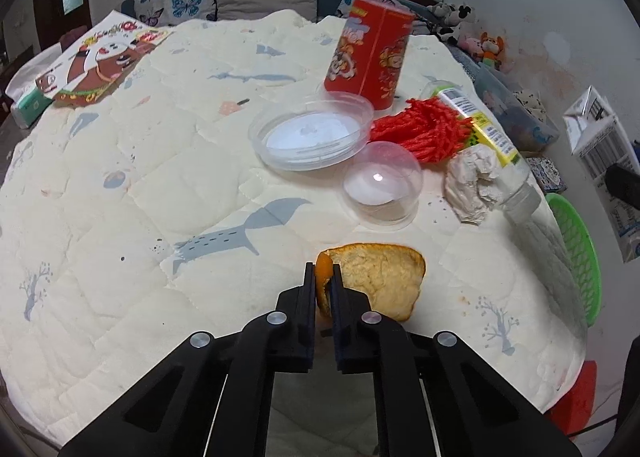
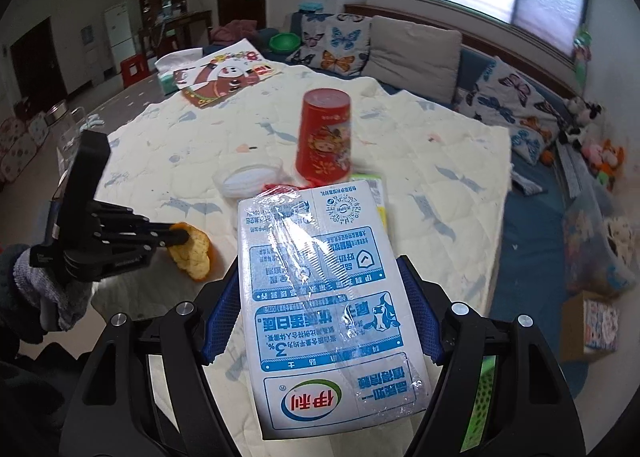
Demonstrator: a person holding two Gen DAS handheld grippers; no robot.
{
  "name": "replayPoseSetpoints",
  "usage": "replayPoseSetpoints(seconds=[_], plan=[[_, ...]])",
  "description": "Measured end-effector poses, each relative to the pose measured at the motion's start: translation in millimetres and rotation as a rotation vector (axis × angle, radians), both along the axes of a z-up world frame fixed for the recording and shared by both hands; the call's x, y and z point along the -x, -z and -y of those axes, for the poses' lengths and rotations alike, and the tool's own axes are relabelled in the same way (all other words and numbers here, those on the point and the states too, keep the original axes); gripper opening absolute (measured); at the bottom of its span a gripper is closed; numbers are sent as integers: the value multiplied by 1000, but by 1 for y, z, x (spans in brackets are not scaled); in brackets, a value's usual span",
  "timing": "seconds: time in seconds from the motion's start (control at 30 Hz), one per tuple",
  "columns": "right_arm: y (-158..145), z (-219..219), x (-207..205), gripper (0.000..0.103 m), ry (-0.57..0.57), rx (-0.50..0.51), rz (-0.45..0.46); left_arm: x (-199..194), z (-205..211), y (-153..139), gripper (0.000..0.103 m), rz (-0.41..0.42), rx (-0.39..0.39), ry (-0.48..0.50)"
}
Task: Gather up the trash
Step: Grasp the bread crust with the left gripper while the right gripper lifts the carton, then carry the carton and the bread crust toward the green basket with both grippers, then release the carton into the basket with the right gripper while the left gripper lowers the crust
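Note:
My left gripper is shut on an orange peel near the front edge of the quilted table; it shows in the right wrist view with the peel. My right gripper is shut on a white and blue milk carton, held above the table's right edge; the carton shows in the left wrist view. Behind lie a crumpled tissue, red yarn, a plastic bottle, a clear dome lid and a clear round lid.
A red canister stands at the back; it shows in the right wrist view. A green basket sits at the table's right edge. A cartoon book lies far left. A sofa with cushions is behind.

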State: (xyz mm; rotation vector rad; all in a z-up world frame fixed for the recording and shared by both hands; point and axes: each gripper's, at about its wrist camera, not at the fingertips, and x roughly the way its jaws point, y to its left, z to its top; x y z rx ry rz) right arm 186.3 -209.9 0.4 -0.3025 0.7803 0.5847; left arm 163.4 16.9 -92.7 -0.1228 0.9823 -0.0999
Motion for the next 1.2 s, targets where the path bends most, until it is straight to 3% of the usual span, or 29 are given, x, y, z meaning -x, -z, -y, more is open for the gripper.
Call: replayPoseSetpoints(seconds=[0.33, 0.57, 0.9, 1.2], plan=[[12, 83, 30, 73, 218, -79, -25, 8, 52, -41, 6, 89, -10, 154], [27, 163, 52, 73, 426, -86, -43, 1, 121, -60, 6, 122, 6, 298], [61, 248, 60, 73, 652, -123, -79, -19, 214, -67, 6, 113, 20, 447], [87, 285, 59, 75, 763, -173, -104, -28, 282, -63, 6, 109, -3, 554]])
